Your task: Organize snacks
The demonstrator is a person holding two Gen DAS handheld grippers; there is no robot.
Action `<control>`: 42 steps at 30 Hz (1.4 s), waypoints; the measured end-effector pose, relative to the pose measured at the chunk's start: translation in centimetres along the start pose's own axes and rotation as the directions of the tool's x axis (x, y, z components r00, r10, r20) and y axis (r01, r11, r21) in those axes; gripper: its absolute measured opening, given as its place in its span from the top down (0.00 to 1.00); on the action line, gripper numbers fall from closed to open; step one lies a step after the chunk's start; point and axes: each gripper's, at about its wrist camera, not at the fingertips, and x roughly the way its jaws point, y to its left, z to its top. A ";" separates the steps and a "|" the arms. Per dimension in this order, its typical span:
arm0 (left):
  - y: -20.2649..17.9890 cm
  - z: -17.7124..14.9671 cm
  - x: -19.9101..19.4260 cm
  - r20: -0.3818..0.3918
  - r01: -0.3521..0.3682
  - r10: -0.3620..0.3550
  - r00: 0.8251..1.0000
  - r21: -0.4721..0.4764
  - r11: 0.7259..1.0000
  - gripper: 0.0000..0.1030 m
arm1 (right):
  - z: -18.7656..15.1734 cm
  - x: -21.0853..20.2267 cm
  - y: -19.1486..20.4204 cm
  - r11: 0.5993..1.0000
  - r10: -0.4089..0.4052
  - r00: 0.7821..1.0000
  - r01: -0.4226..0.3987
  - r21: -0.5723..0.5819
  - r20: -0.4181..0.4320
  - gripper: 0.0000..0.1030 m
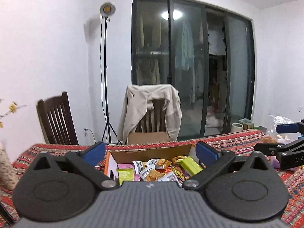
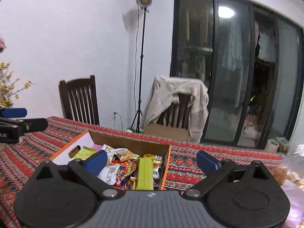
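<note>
A worktop [image 2: 218, 152] covered in a red patterned cloth fills the lower half of both views. On it sits an open cardboard box [image 2: 133, 144] holding a heap of wrapped snacks [image 2: 123, 169]. In the right wrist view the box lies at lower centre; in the left wrist view it lies at lower centre too, between the claw fingers.

The task looks well advanced: most snacks visible are already inside the box. What seems left is a clear plastic bag [image 1: 279, 120] at the right edge of the left view, with tan and pale items beside it that are too blurred to name.

Inside the box, largest to smallest: a long lime-green packet [image 2: 145, 172] lying on top near the box's right wall, white packets with orange pictures [image 1: 152, 172], a smaller green packet [image 1: 125, 174] at the left, and gold-wrapped sweets [image 2: 126, 154].

The left claw [image 1: 150, 150] is spread wide and holds nothing, hovering over the box. The right claw [image 2: 150, 158] is likewise spread wide and empty, above the box's right side.
</note>
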 end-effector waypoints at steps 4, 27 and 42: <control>-0.7 -1.0 -6.5 0.038 -0.008 0.008 0.999 0.012 1.000 0.00 | -1.3 -5.8 1.4 1.000 -0.003 0.999 0.004 -0.021 0.047 0.00; -0.8 -21.3 -34.2 0.121 -0.068 0.083 0.989 -0.125 0.990 0.00 | -22.0 -33.3 11.6 0.999 0.001 0.977 -0.010 0.040 0.213 0.00; -3.6 -25.2 -30.4 0.052 -0.079 0.082 0.995 -0.055 0.995 0.00 | -30.0 -29.3 15.3 0.996 -0.020 0.988 0.007 0.085 0.152 0.00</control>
